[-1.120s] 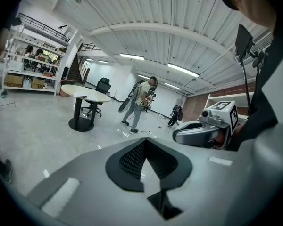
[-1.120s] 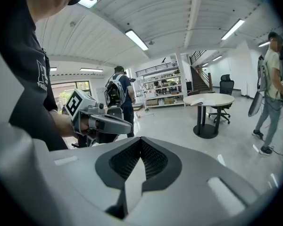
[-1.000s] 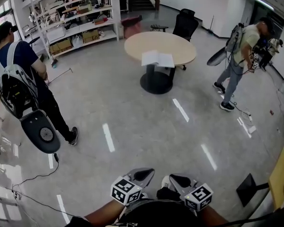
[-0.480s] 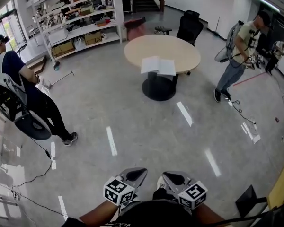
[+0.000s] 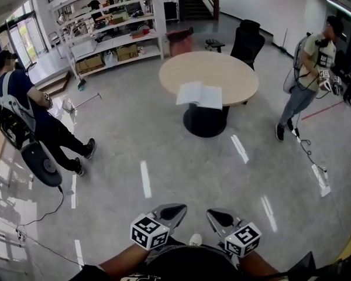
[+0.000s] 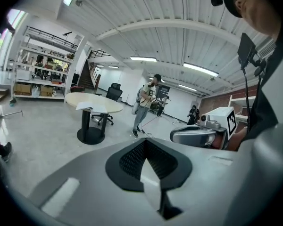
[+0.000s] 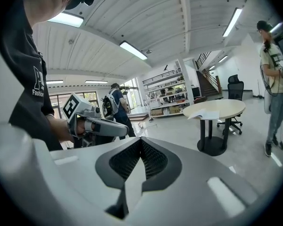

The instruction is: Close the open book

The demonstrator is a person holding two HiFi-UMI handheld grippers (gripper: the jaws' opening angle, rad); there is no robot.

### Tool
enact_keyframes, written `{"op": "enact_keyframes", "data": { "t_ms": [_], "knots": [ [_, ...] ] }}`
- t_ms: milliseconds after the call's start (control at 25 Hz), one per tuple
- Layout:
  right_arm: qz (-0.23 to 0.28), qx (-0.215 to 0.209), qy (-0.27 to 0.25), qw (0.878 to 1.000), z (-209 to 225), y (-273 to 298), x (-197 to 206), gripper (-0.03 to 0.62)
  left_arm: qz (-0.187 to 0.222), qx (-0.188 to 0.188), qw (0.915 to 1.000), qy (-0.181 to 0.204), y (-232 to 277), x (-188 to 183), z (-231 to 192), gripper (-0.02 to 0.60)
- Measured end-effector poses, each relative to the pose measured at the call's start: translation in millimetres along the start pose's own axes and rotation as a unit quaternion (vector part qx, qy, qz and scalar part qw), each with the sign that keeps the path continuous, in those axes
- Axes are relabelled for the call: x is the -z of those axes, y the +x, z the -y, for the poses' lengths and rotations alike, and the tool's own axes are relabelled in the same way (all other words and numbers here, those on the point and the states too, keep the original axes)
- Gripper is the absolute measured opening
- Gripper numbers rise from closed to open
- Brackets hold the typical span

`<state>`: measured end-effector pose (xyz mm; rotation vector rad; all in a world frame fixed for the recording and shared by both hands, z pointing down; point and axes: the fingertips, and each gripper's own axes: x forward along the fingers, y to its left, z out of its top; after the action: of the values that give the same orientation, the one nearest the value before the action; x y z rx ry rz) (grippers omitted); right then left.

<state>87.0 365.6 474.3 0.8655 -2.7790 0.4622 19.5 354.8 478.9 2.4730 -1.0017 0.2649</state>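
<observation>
The step in hand is, I judge, the approach: the one round table (image 5: 237,75) stands well apart across the floor (image 5: 164,145), with two persons in plain view, one at the left (image 5: 23,107) and one at the right (image 5: 309,69); perhaps more are by the far shelves (image 5: 114,34). One open book (image 5: 199,95) lies near the table's nearer edge. The left hand-held gripper (image 5: 180,207) and the right hand-held gripper (image 5: 213,214) both have jaws together and empty, so next comes reaching the table and folding one cover over.
</observation>
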Motion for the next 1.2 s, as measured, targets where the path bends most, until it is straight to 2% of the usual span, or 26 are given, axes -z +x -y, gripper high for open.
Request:
{"op": "enact_keyframes", "data": {
  "t_ms": [280,600,760,1000,1200],
  "knots": [
    [0.004,0.005,0.037,0.999,46.0,2.6,-1.0,0.008,-0.04,0.007,0.9991,0.006,44.7,2.2,0.7,0.008],
    [-0.008,0.033,0.057,0.998,92.4,36.5,-9.0,0.008,-0.052,0.029,0.9982,-0.007,81.8,-18.6,-47.7,0.008],
    [-0.009,0.053,0.057,0.997,132.1,70.9,-28.9,0.008,-0.05,0.049,0.9976,0.002,115.4,-47.5,-90.4,0.008],
    [0.001,0.081,0.033,0.996,179.8,134.3,-98.9,0.008,-0.029,0.078,0.9961,0.027,146.4,-125.3,-160.0,0.008],
    [0.001,0.096,0.022,0.995,202.7,184.1,-120.5,0.008,-0.019,0.092,0.995,0.035,161.0,-151.8,-218.3,0.008]
  ]
}}
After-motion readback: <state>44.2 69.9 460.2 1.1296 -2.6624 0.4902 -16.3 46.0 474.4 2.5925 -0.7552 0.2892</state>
